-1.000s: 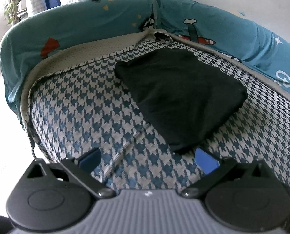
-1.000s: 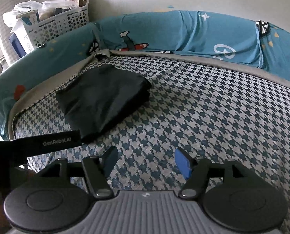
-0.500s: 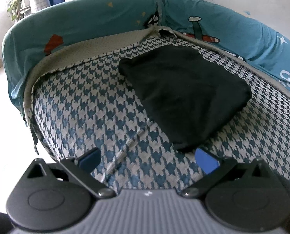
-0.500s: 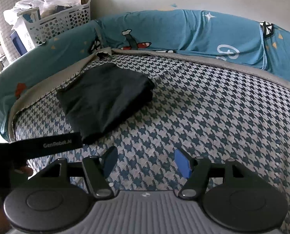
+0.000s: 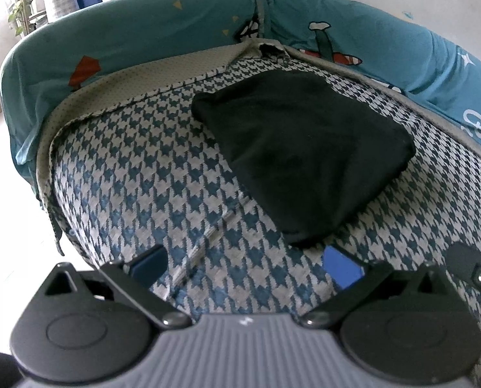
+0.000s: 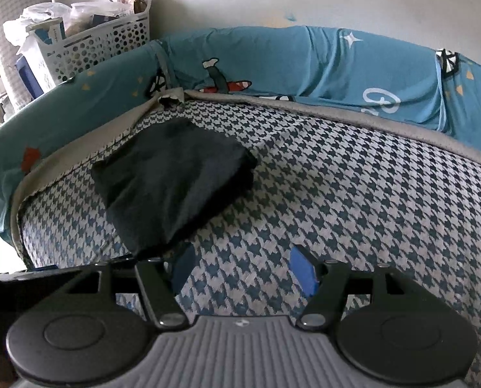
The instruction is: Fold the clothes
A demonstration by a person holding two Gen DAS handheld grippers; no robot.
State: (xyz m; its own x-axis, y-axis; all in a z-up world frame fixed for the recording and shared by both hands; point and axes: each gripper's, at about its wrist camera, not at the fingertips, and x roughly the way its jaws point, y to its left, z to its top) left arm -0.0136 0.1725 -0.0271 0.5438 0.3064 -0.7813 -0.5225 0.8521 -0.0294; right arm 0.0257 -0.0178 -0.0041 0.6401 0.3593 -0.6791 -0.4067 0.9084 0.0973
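Note:
A black garment (image 5: 301,152) lies folded into a thick rectangle on the houndstooth seat cover (image 5: 137,177) near the sofa's left corner. It also shows in the right wrist view (image 6: 172,181). My left gripper (image 5: 245,266) is open and empty, just short of the garment's near corner. My right gripper (image 6: 243,273) is open and empty, over the seat cover just right of the garment's near edge. Part of the right gripper (image 5: 476,274) shows at the right edge of the left wrist view.
The sofa has teal cartoon-print back and arm covers (image 6: 321,74). A white perforated basket (image 6: 95,48) with bags and boxes stands behind the left arm. The seat's left edge (image 5: 51,200) drops to a pale floor. Houndstooth seat (image 6: 369,200) stretches to the right.
Both grippers have moved a little closer to the folded garment. The garment has not moved. Both grippers stay open.

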